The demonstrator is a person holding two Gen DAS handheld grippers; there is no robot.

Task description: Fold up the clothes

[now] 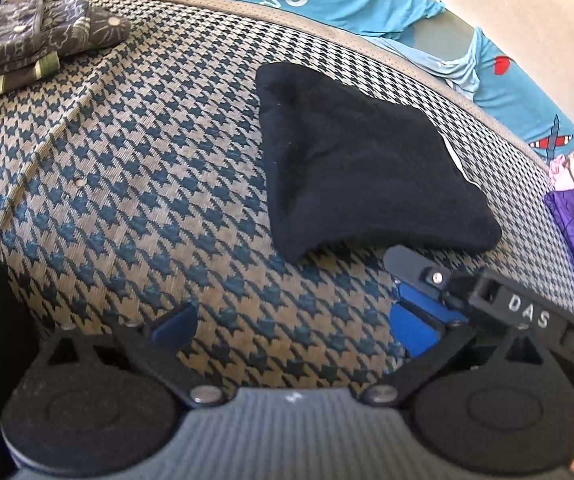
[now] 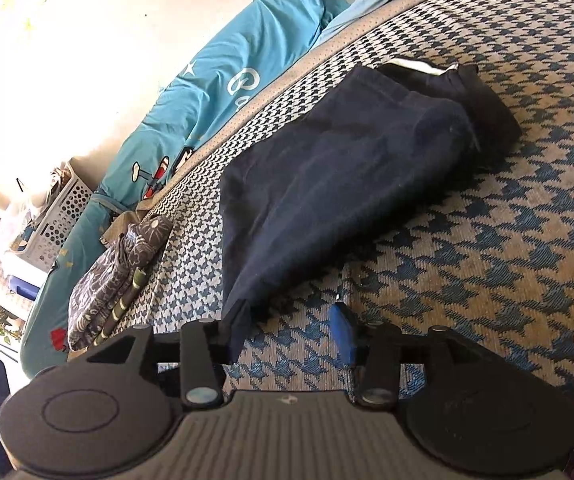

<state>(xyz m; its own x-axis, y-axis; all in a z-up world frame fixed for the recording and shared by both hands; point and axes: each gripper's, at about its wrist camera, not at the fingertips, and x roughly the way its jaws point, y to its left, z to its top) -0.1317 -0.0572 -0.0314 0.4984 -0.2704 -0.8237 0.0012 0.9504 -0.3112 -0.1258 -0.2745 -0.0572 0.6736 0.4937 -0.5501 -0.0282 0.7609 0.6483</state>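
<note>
The folded dark navy garment [image 1: 363, 168] is lying on the houndstooth mat [image 1: 127, 184], right of centre in the left wrist view. The left gripper [image 1: 291, 320] is standing wide open at the bottom of that frame, its blue pads over bare mat and gripping nothing.

In the right wrist view the right gripper [image 2: 287, 332] is sitting partly open at bottom centre. A corner of the garment is hanging by its left finger [image 2: 235, 332]; whether the pad is touching the cloth, I cannot tell.

The risk, as I judge it: if that corner is snagging on the finger, pulling the gripper away is likely to drag the top layer and undo the fold. The stack of folded patterned clothes [image 1: 27, 44], upper left in the left view, is lying well apart, so carrying the bundle there loosely could let it spill open.
</note>
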